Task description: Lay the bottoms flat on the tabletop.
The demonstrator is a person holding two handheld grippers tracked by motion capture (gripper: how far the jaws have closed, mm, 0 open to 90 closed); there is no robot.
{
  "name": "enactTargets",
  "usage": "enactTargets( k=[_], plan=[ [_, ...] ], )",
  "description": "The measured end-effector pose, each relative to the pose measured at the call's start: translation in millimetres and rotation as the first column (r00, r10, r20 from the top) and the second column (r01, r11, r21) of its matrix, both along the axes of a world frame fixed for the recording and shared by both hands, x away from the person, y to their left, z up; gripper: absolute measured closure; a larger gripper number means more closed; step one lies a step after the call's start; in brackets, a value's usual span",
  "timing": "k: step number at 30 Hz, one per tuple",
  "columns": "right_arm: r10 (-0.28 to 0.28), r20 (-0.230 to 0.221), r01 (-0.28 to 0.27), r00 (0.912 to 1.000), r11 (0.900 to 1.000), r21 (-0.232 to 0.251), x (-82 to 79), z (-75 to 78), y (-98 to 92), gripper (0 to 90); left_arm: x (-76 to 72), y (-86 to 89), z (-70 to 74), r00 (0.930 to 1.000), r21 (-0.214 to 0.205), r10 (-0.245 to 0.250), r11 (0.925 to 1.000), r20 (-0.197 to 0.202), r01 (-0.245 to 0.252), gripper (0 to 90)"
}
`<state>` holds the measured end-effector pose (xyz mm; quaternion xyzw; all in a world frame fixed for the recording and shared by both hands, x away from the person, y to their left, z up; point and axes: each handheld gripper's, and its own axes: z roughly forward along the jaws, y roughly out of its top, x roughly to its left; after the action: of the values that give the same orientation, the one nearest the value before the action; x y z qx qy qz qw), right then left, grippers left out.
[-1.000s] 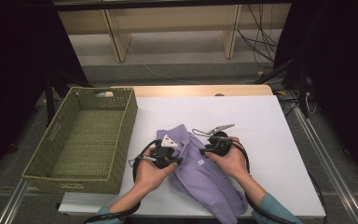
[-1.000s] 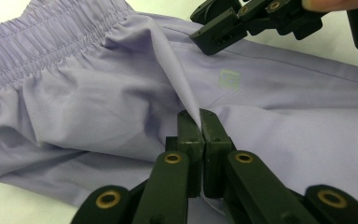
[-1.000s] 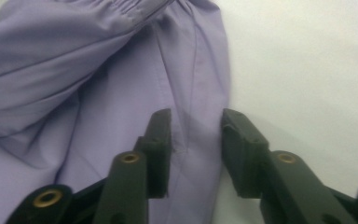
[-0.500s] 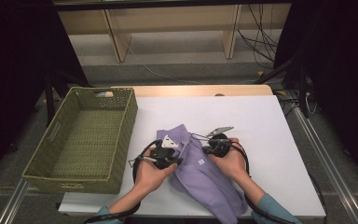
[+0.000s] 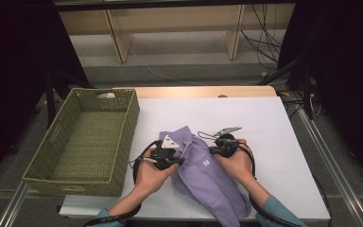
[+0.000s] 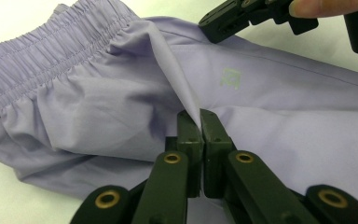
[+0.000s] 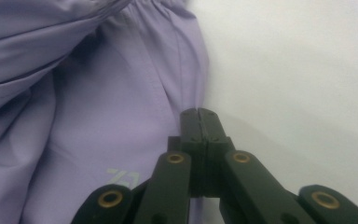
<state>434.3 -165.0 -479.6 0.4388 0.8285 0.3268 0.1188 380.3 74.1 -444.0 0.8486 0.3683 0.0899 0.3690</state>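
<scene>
The purple shorts [image 5: 203, 172] lie on the white table [image 5: 274, 123], just beside the green woven basket [image 5: 82, 142]. The stretchy waistband is at the far end, and the cloth runs down toward the near edge of the table.

The left gripper [image 6: 200, 122] has its jaws pressed together on a raised fold of the shorts. A thin ridge of cloth sticks up between the tips. It looks the same as a second ago.

The right gripper [image 7: 199, 115] sits at the right edge of the shorts, near the small pale logo [image 7: 123, 176]. Its jaws have just closed and now press tight together. I cannot tell if they pinch the cloth edge.

Both hands stayed where they were. The shorts and basket have not moved.
</scene>
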Motion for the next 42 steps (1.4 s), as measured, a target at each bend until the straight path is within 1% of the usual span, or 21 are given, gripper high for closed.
enactTargets(
  k=[2,7,8,9,10,16,18,21,23,24,29,30,32,33,35,41,42],
  plan=[
    [-0.015,0.001,0.015,0.9999,0.9999,0.006,0.3,1.1,-2.3,90.0,-0.2,0.3,1.0,1.0,0.001,-0.005,1.0,0.003,0.005,88.1],
    [-0.049,0.012,0.049,0.9987,0.9988,0.0,1.4,4.8,-14.2,90.0,-0.4,0.8,1.7,0.9999,-0.009,-0.002,1.0,0.014,0.002,88.0],
    [-0.055,0.014,0.055,0.9984,0.9985,-0.001,1.5,5.7,-17.3,90.0,-0.4,1.0,1.9,0.9999,-0.01,0.001,1.0,0.014,0.0,88.0],
    [-0.066,0.008,0.066,0.9978,0.9978,0.004,1.2,7.0,-20.3,90.0,-0.3,1.3,2.0,0.9999,-0.011,0.002,0.9999,0.016,-0.002,88.0],
    [-0.073,0.013,0.073,0.9972,0.9973,0.004,1.3,7.8,-23.8,90.0,-0.2,1.5,2.2,0.9998,-0.012,0.003,0.9999,0.017,-0.003,88.1],
    [-0.119,0.024,0.119,0.9926,0.9928,-0.008,-1.3,13.5,-46.6,90.0,0.6,3.9,3.5,0.9994,-0.022,0.018,0.9996,0.03,-0.017,88.0],
    [-0.128,0.019,0.128,0.9916,0.9917,-0.01,-2.6,14.6,-53.3,90.0,1.1,4.9,3.6,0.9992,-0.024,0.022,0.9995,0.032,-0.022,88.0],
    [-0.146,0.023,0.147,0.989,0.989,-0.02,-5.8,16.1,-63.8,90.0,2.0,6.5,3.8,0.9989,-0.031,0.03,0.9991,0.036,-0.029,88.0],
    [-0.163,0.019,0.164,0.9864,0.986,-0.029,-8.2,17.7,-69.2,90.0,2.9,8.0,3.9,0.9985,-0.035,0.039,0.9987,0.039,-0.038,88.0],
    [-0.166,0.025,0.167,0.9858,0.9854,-0.035,-8.9,18.1,-72.6,90.0,3.5,8.8,3.8,0.9983,-0.036,0.044,0.9984,0.037,-0.042,88.0],
    [-0.203,0.012,0.203,0.9791,0.9783,-0.039,-14.4,19.8,-87.5,90.0,8.5,14.9,2.2,0.997,-0.036,0.07,0.997,0.035,-0.068,88.0],
    [-0.203,0.016,0.203,0.9791,0.9782,-0.042,-15.3,19.6,-90.8,90.0,9.7,16.2,1.8,0.9965,-0.038,0.077,0.9965,0.035,-0.075,88.1],
    [-0.208,0.012,0.208,0.978,0.9769,-0.047,-17.9,19.5,-96.7,90.0,12.2,18.7,0.9,0.9955,-0.04,0.089,0.9953,0.032,-0.088,88.1],
    [-0.218,0.004,0.218,0.976,0.9749,-0.047,-19.6,20.1,-99.1,90.0,13.4,19.9,0.6,0.9949,-0.04,0.096,0.9947,0.031,-0.095,88.0],
    [-0.221,0.008,0.221,0.9752,0.9739,-0.051,-22.0,20.5,-104.6,90.0,16.0,22.4,-0.2,0.9938,-0.039,0.108,0.9935,0.028,-0.107,88.0],
    [-0.234,0.001,0.234,0.9722,0.971,-0.05,-27.6,22.2,-113.5,90.0,25.6,28.9,-3.0,0.989,-0.029,0.146,0.989,0.026,-0.145,88.0],
    [-0.233,-0.007,0.232,0.9725,0.9713,-0.051,-27.9,22.2,-114.0,90.0,27.2,29.8,-4.0,0.9877,-0.029,0.154,0.9877,0.026,-0.154,88.0]
  ],
)
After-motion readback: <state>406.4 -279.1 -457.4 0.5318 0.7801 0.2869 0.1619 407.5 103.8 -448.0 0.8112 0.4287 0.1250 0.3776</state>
